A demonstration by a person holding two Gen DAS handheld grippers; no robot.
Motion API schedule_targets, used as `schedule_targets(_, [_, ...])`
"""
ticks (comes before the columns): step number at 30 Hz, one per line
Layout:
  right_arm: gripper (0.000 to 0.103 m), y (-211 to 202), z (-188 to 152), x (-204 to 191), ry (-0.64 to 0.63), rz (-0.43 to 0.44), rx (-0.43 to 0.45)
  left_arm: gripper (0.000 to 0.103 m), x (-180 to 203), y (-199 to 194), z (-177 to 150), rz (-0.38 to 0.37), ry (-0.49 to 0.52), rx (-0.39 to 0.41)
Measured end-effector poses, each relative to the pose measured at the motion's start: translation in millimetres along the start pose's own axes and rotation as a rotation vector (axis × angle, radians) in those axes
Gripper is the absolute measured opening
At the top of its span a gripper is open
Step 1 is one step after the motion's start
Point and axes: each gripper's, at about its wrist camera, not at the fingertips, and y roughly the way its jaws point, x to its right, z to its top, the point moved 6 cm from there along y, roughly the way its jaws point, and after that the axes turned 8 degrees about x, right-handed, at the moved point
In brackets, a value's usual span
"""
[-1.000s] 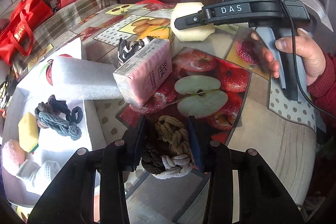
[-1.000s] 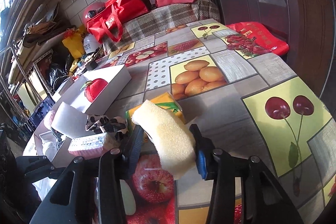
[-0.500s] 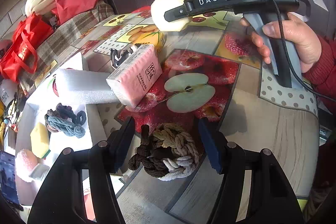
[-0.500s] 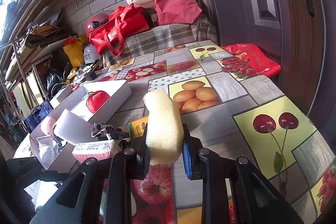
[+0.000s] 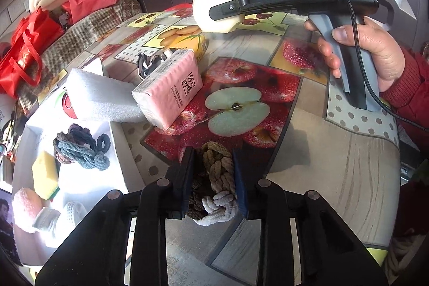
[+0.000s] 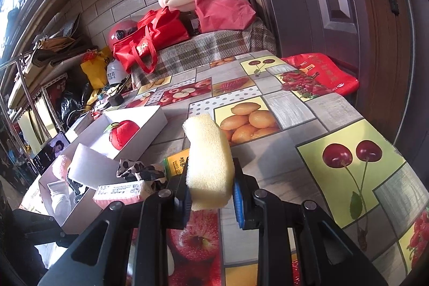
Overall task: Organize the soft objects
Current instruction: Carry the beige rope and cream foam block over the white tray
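Your left gripper (image 5: 213,180) fingers pinch the limp hair ties (image 5: 214,178), your right gripper (image 6: 211,195) fingers squeeze the light, squashy sponge (image 6: 210,160) mid-body; grip gently.

"DAS" stands in white letters on the right tongs (image 5: 225,10) (Chinese print on the pink tissue pack (image 5: 169,95) is unreadable).

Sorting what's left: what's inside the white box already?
The white box holds a bundle of hair ties, a yellow sponge, a pink puff and white socks; whatever lies underneath them is hidden.
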Motion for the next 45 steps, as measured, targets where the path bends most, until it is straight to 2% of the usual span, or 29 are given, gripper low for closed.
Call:
schedule_targets(2, [0.025, -1.4, 0.4, -1.2, -0.007, -0.003, 0.008, 0.023, 3.0, -8.4, 3.2, 0.014, 0.022, 0.047])
schedule_targets(5, [0.025, -5.5, 2.4, -3.3, -0.02, -0.012, 0.031, 0.024, 2.4, -30.5, 11.9, 0.035, 0.033, 0.175])
schedule_targets(9, [0.025, -15.0, 7.9, -3.2, -0.027, -0.024, 0.088, 0.024, -14.9, -58.8, 18.7, 0.074, -0.034, 0.326])
schedule_targets(12, [0.025, -30.9, 14.6, -5.2, -0.036, -0.026, 0.169, 0.024, -31.9, -73.3, 18.6, 0.112, -0.097, 0.391])
schedule_targets(17, [0.025, -54.8, 21.0, -16.0, -0.06, -0.019, 0.287, 0.024, -58.3, -85.3, 14.6, 0.199, -0.155, 0.443])
schedule_targets(25, [0.025, -60.0, 14.1, -48.2, -0.104, 0.037, 0.295, 0.024, -105.5, -95.3, -1.7, 0.302, -0.273, 0.469])
schedule_targets(31, [0.025, -55.1, 7.4, -76.0, -0.163, 0.075, 0.281, 0.024, -144.6, -108.5, -22.1, 0.404, -0.345, 0.477])
schedule_targets(37, [0.025, -49.7, 0.6, -98.7, -0.212, 0.113, 0.261, 0.024, -189.6, -120.6, -46.5, 0.495, -0.459, 0.481])
schedule_targets(40, [0.025, -46.4, -4.4, -112.8, -0.24, 0.139, 0.246, 0.024, -201.3, -120.8, -52.7, 0.531, -0.469, 0.47])
schedule_targets(45, [0.025, -34.8, -12.6, -140.8, -0.285, 0.199, 0.203, 0.024, -208.7, -115.9, -54.7, 0.543, -0.465, 0.452])
